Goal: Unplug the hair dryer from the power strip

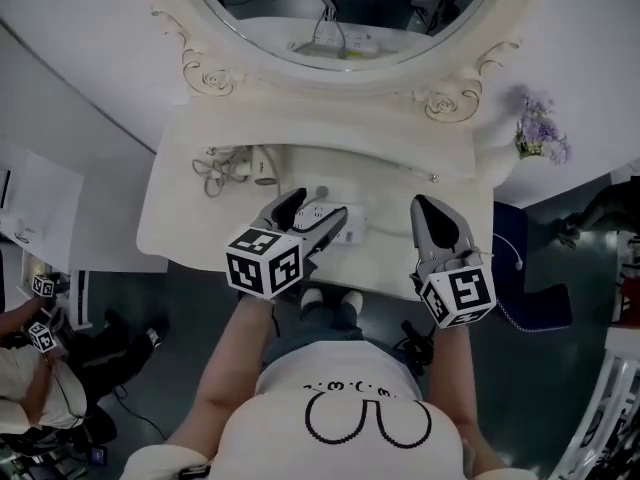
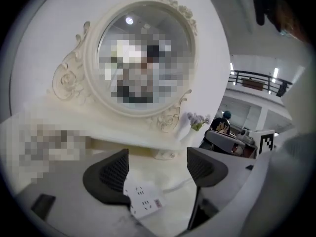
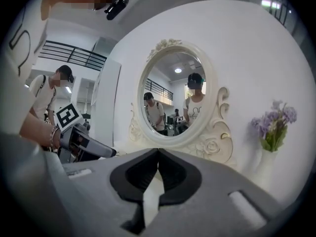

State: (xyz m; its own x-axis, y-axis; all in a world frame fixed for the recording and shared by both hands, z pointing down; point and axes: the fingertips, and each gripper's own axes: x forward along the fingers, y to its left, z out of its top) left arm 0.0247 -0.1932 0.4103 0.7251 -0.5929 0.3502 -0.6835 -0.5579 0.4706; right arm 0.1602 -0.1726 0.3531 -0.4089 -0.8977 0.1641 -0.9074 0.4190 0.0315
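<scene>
A white hair dryer (image 1: 256, 164) lies at the back left of the cream vanity top (image 1: 390, 183), its cord (image 1: 211, 174) coiled beside it. The white power strip (image 1: 338, 220) (image 2: 143, 198) lies near the front edge. No plug shows in the sockets that I can see, and a white cable (image 2: 174, 183) runs off to the right. My left gripper (image 1: 322, 208) (image 2: 157, 154) hovers above the strip, open with nothing between its pads. My right gripper (image 1: 428, 208) (image 3: 158, 158) is raised over the table's right part, shut and empty.
An oval mirror (image 1: 340, 13) (image 3: 173, 102) in an ornate frame stands at the back. A vase of purple flowers (image 1: 541, 128) (image 3: 273, 127) sits at the right end. People stand to the left (image 1: 40, 368). A blue seat (image 1: 525, 278) is right of the table.
</scene>
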